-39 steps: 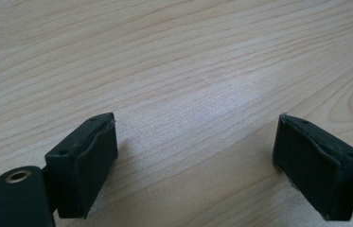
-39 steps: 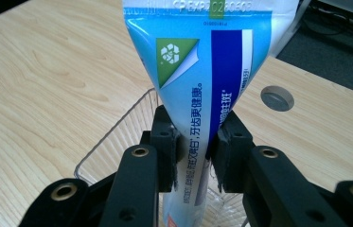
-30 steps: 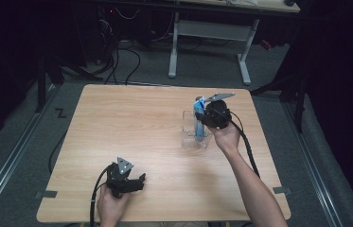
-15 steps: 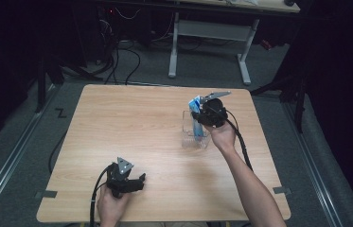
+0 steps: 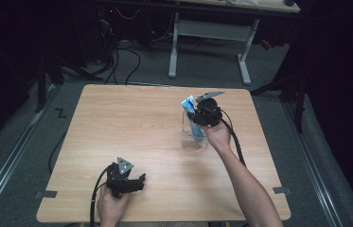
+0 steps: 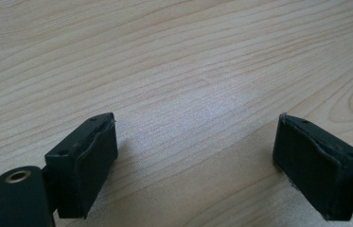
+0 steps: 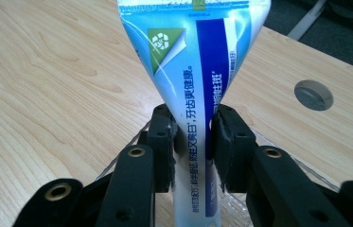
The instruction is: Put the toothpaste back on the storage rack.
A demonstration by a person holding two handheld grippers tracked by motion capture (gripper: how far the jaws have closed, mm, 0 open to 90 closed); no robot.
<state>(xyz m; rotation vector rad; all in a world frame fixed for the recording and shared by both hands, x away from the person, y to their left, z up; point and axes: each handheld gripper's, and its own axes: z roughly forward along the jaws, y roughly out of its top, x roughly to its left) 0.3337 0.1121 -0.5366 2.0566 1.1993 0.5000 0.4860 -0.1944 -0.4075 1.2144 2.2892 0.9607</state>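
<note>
Standing in a clear cup [image 5: 194, 135] at the right of centre of the high view, a blue and white toothpaste tube [image 7: 198, 90] is grasped by the right gripper [image 7: 192, 137], whose jaws have just been opening slightly. Judged from this, the tube is being released; next, a straight lift away is needed. The left gripper [image 6: 198, 165] is released, resting on the table [image 5: 131, 123] at lower left.

The toothpaste tube [image 7: 198, 90] bore a white recycling sign on a green patch, vertical white Chinese print on its dark blue stripe and darker Chinese print down the pale part, too small to read surely.
</note>
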